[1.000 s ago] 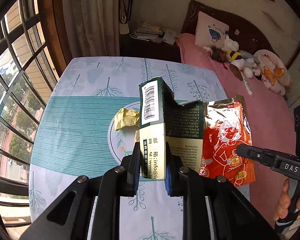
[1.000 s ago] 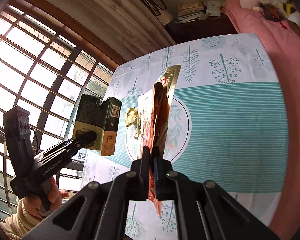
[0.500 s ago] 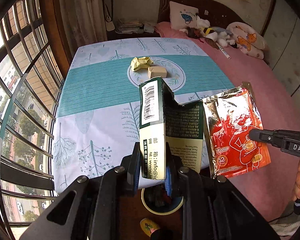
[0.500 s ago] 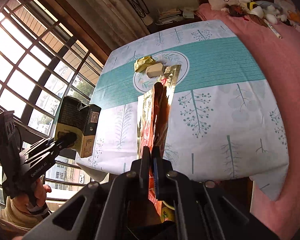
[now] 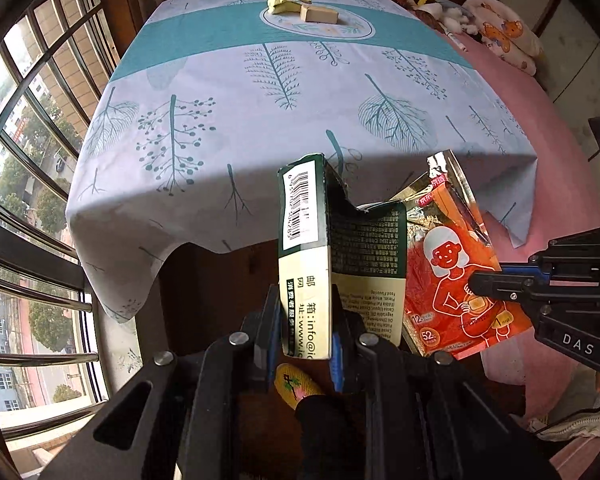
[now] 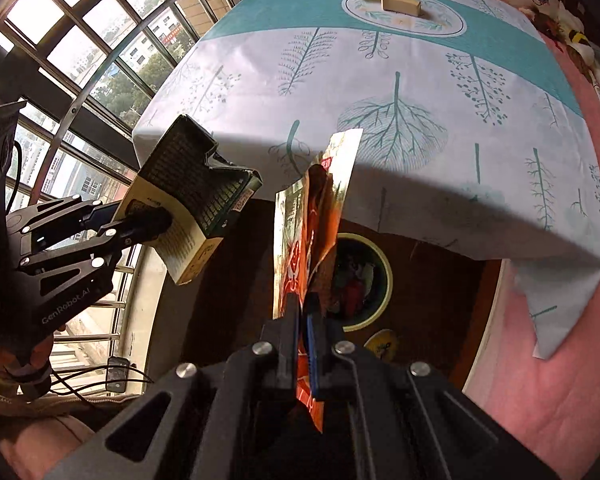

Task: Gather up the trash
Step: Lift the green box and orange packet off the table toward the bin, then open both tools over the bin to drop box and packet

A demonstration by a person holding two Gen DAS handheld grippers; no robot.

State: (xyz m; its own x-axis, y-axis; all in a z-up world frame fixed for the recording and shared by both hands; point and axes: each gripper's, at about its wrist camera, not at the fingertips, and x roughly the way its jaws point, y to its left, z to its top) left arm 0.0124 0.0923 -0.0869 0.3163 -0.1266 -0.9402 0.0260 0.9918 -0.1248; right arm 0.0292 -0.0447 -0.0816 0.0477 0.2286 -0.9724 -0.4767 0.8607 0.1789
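Observation:
My left gripper (image 5: 305, 322) is shut on a torn dark green and cream carton (image 5: 312, 256), held upright beyond the table's near edge. The carton (image 6: 188, 196) and left gripper (image 6: 156, 222) also show at the left of the right wrist view. My right gripper (image 6: 303, 320) is shut on a red and gold foil packet (image 6: 312, 232); in the left wrist view that packet (image 5: 452, 276) hangs beside the carton, gripper (image 5: 480, 284) pinching it. Below the packet stands a round bin (image 6: 364, 276) with a cream rim and trash inside, partly hidden.
The table (image 5: 300, 128) wears a pale cloth with teal trees; its far end holds a crumpled yellow wrapper (image 5: 288, 0) and a tan block (image 5: 320, 14). A pink bed (image 5: 540, 112) with plush toys lies right, windows left. A slippered foot (image 5: 296, 384) is on the floor.
Both grippers pulled back from above the table to beyond its near edge and sank, still holding the carton and packet. The bin under the table edge has come into view.

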